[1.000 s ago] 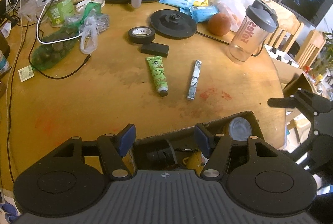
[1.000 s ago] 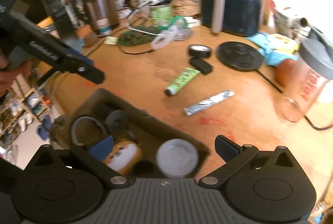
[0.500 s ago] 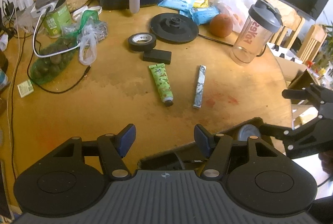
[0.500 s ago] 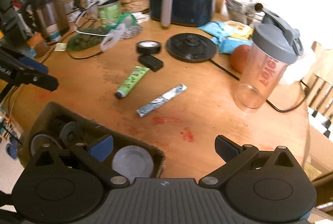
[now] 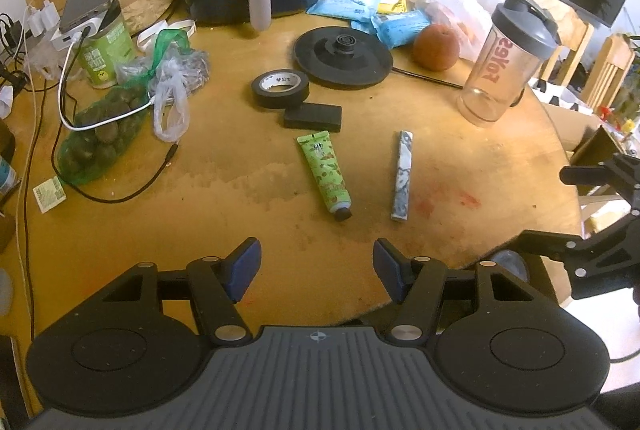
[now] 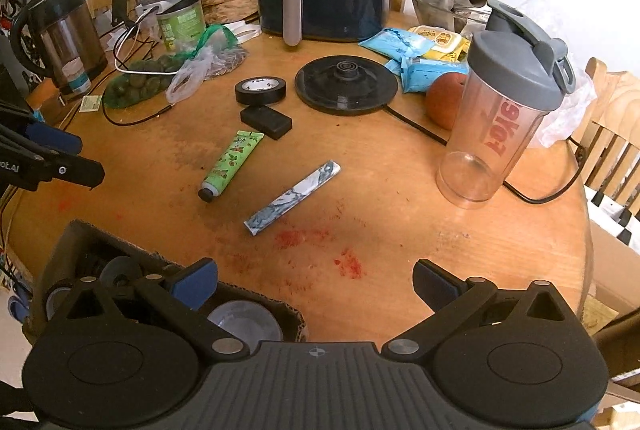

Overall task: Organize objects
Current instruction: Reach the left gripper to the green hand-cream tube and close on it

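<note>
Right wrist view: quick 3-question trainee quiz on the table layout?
1. True or false: the green tube touches the marbled stick.
2. What lies directly against the black tape roll? A) orange B) small black block C) shaker bottle
3. Fill in: both the left tool and right tool are ____ and hold nothing.

Key: 1 false, they lie apart; 2 B, the block; 3 open.
</note>
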The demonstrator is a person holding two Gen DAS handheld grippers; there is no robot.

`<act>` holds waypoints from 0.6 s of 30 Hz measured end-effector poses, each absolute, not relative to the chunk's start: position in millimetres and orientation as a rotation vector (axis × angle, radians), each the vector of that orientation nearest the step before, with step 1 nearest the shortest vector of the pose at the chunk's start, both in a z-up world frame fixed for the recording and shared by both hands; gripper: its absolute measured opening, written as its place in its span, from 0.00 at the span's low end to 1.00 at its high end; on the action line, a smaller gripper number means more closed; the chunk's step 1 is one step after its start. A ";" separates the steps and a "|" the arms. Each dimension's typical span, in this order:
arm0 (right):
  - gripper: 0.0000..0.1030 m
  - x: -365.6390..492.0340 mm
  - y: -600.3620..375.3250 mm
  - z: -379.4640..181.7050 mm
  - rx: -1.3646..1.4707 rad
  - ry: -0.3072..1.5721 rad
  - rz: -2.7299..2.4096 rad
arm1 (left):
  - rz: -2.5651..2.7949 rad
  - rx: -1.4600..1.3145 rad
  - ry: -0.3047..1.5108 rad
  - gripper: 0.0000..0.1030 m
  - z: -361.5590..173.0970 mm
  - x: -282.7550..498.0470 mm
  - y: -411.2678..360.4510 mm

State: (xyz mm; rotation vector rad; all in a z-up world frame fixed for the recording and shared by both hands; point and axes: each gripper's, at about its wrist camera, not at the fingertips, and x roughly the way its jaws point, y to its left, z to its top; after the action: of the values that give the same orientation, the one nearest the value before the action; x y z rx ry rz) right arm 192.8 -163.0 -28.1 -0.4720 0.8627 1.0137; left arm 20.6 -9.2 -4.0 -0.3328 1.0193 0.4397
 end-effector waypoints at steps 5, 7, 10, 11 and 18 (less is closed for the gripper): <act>1.00 197.1 -161.9 -29.2 -0.437 0.873 0.997 | 0.444 -0.327 1.017 0.59 -10.8 27.7 -2.1; 1.00 199.1 -161.4 -29.0 -0.424 0.872 0.989 | 0.444 -0.327 1.019 0.59 -13.5 30.5 0.6; 1.00 200.9 -161.8 -28.3 -0.406 0.868 0.982 | 0.442 -0.326 1.019 0.59 -16.7 36.3 6.0; 1.00 201.0 -162.5 -27.7 -0.398 0.856 0.983 | 0.441 -0.325 1.020 0.59 -17.9 38.7 7.7; 1.00 203.4 -163.9 -24.2 -0.373 0.822 0.952 | 0.413 -0.323 1.032 0.59 -29.0 58.5 19.4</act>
State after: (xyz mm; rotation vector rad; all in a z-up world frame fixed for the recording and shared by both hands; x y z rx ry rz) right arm 203.4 -163.9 -24.2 -0.3727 0.8215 0.9520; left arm 58.5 19.4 -29.0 -0.3231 1.0317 0.4129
